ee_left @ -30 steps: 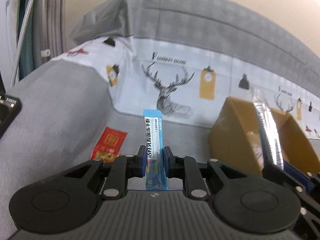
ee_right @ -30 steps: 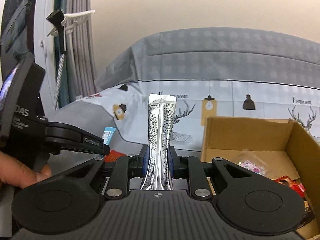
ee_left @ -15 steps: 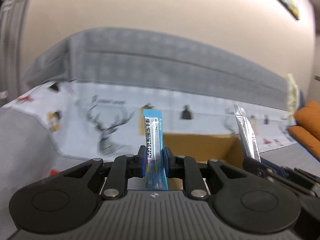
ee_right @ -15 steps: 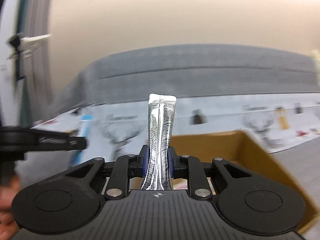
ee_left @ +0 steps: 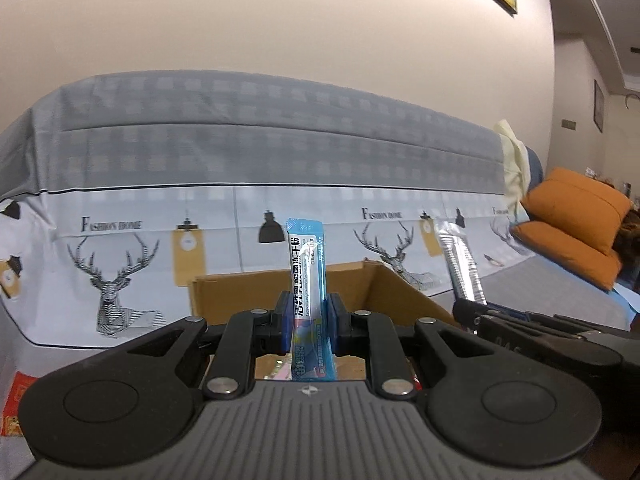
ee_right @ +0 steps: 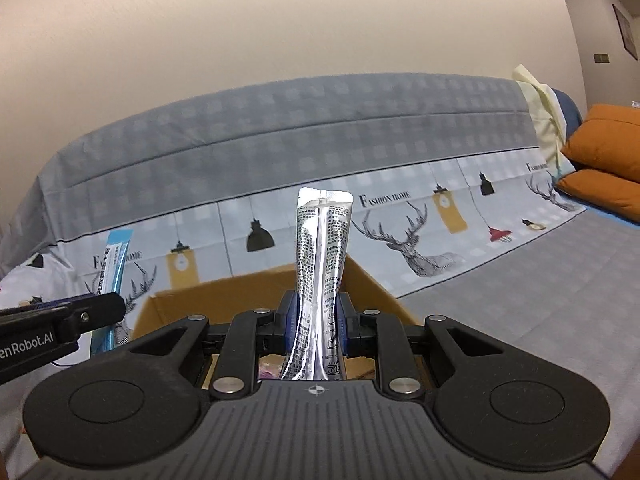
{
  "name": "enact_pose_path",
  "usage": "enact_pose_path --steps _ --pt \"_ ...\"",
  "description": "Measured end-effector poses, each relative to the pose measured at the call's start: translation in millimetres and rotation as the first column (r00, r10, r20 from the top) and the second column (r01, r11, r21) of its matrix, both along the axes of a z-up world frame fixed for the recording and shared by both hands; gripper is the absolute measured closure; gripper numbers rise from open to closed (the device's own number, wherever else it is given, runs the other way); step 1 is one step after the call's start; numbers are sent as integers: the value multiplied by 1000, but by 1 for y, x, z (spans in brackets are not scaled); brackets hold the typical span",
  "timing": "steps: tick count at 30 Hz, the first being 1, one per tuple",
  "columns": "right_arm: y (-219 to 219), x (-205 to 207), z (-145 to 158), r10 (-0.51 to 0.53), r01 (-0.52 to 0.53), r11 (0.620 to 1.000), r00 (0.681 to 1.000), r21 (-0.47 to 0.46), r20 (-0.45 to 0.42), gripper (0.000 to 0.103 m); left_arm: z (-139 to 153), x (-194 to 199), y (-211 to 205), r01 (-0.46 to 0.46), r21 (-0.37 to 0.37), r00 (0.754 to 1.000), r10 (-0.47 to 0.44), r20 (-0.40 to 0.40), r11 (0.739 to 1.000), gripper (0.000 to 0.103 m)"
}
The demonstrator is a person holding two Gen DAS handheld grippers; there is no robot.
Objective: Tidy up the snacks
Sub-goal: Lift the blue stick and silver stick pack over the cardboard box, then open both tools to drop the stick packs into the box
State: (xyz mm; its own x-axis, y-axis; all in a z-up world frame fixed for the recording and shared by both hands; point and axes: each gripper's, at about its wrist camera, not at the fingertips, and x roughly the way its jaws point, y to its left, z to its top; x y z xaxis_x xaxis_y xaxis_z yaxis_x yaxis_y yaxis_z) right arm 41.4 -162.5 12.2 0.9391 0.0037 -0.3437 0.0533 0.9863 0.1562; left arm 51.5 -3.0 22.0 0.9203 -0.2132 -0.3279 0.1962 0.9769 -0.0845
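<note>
Snacks go in the brown cardboard box, and that box sits on the bed right in front of me, under both my grippers. The biggest thing I see is the bed cover, gray on top and white lower down, with deer and hanging lamps drawn on it. Two orange pillows lie far off to my right. The box is open at the top. I can see a bit of pink and red inside it, but I cannot tell what those things are.

My left gripper is squeezed tight on a blue snack stick. The stick stands straight up over the box. My right gripper is squeezed tight on a shiny silver snack stick. It stands up too, just above the box. The two grippers are side by side, close together but not touching. A small red packet lies on the bed, down by my left side.
</note>
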Motion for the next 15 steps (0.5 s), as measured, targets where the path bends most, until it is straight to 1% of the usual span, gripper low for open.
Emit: enact_pose_path --steps 3,15 --pt "-4 1 -4 6 -6 1000 1000 -8 -15 81 -3 3 -6 11 6 1000 -11 -3 1000 84" --pt "-6 -2 -2 2 -2 1000 1000 -20 -11 81 -9 13 -11 25 0 999 -25 -22 1000 84"
